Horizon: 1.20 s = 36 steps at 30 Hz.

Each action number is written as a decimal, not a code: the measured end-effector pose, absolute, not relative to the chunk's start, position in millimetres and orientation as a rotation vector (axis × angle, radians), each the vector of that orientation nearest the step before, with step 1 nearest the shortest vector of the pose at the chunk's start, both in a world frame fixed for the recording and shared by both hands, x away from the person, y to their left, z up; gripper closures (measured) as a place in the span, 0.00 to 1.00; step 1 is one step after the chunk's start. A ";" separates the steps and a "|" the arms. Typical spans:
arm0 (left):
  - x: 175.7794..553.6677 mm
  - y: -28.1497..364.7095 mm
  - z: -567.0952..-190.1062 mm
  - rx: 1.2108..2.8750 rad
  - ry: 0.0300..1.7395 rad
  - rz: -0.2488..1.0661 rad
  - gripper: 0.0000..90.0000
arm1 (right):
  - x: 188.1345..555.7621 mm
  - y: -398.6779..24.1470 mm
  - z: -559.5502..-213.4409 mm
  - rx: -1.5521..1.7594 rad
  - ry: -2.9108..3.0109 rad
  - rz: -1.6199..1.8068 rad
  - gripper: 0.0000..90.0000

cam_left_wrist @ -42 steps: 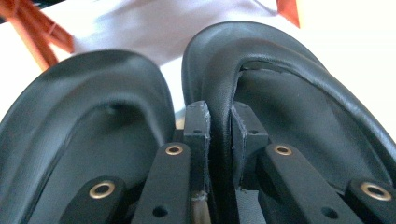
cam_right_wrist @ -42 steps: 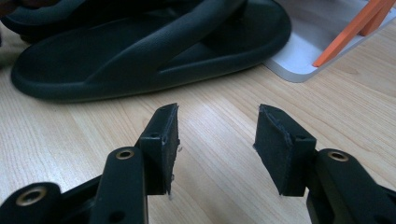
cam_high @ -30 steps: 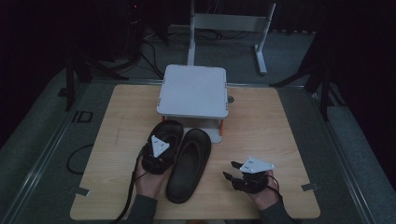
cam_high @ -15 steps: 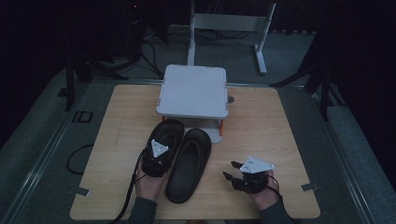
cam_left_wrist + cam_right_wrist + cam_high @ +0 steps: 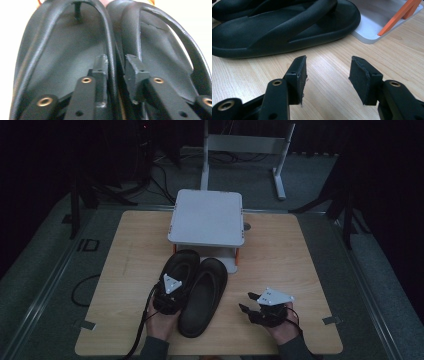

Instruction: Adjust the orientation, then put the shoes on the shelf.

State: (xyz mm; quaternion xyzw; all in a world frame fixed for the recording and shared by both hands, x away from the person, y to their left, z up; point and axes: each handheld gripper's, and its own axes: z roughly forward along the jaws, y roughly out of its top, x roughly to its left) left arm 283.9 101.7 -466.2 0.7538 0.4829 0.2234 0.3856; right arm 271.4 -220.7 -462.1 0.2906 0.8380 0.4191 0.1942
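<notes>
Two black thong sandals lie side by side on the wooden table, the left sandal [image 5: 182, 265] touching the right sandal [image 5: 202, 295]. My left gripper [image 5: 172, 287] sits over the left sandal's heel end. In the left gripper view its jaws [image 5: 116, 60] straddle the left sandal's inner strap [image 5: 110, 50] and the right sandal's [image 5: 160, 57] adjoining strap. These jaws have just been opening and the pads stand slightly off the straps. My right gripper [image 5: 247, 301] rests to the right of the right sandal [image 5: 282, 27]. Its jaws [image 5: 329, 61] are apart over bare wood, have been opening a little, and hold nothing.
A white raised stand [image 5: 207, 217] with orange legs [image 5: 399, 15] stands just beyond the sandals' toes. The wooden table [image 5: 300, 250] has bare room on its right half and far left. Cables and a metal frame lie on the dark floor behind.
My left gripper has drawn back slightly toward the near edge along the left sandal. The right gripper and both sandals have kept their places.
</notes>
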 end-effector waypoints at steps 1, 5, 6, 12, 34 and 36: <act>282.3 102.3 -465.5 1.916 1.226 0.581 0.71 | 271.2 -220.6 -462.0 0.813 2.349 1.176 0.52; 275.0 103.8 -463.4 1.874 1.208 0.599 0.58 | 271.5 -220.6 -462.1 0.814 2.349 1.174 0.52; 273.7 103.3 -463.3 1.867 1.204 0.600 0.55 | 271.6 -220.7 -462.1 0.813 2.349 1.174 0.52; 273.3 94.7 -469.6 1.882 1.217 0.609 0.39 | 271.6 -220.7 -462.2 0.811 2.350 1.171 0.52; 277.1 88.6 -481.1 1.912 1.260 0.649 0.55 | 271.9 -219.5 -463.2 0.812 2.352 1.169 0.52; 276.9 86.7 -481.7 1.921 1.259 0.657 0.57 | 272.0 -219.6 -463.2 0.812 2.352 1.168 0.51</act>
